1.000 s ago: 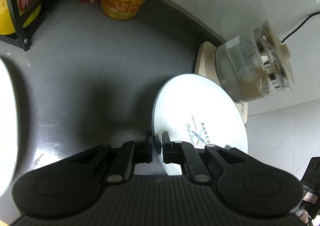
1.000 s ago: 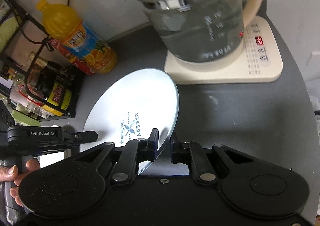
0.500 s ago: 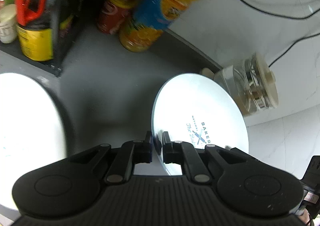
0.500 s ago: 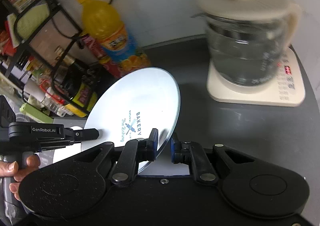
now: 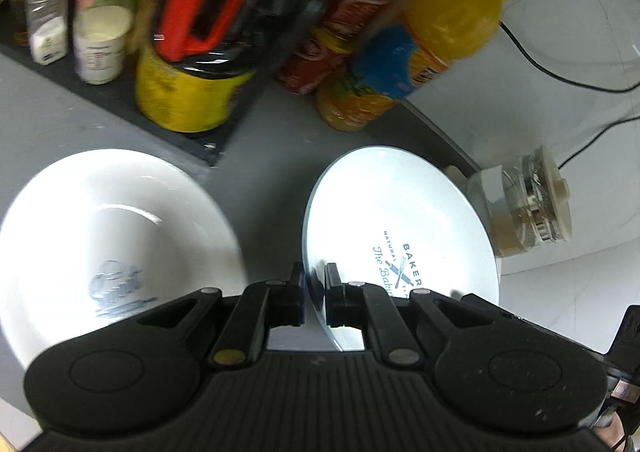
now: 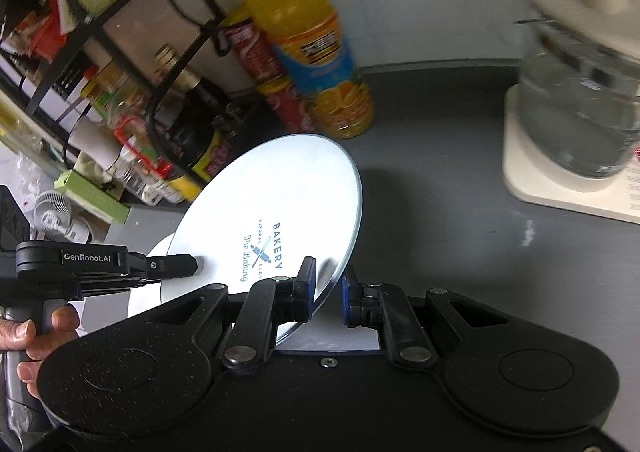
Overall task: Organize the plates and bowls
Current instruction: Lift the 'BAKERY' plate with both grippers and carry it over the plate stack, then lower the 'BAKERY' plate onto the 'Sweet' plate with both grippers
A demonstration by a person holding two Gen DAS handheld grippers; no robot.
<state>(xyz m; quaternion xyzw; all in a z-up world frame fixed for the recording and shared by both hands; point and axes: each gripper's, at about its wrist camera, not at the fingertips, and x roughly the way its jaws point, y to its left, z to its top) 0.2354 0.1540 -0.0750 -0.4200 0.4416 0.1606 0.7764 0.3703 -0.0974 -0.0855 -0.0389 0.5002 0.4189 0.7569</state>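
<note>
The dark grey matte desk [image 6: 460, 236] carries a cream square kettle base [image 6: 568, 192] at the right, with a clear glass kettle [image 6: 580, 108] standing on it. Toward the back wall a tall orange juice bottle with a blue label [image 6: 312, 52] stands upright, a red can [image 6: 264, 64] just beside it. At the left a black wire rack [image 6: 132, 64] holds jars and bottles, and near it a white deep plate with a blue print [image 5: 108, 248] lies flat on the desk
</note>
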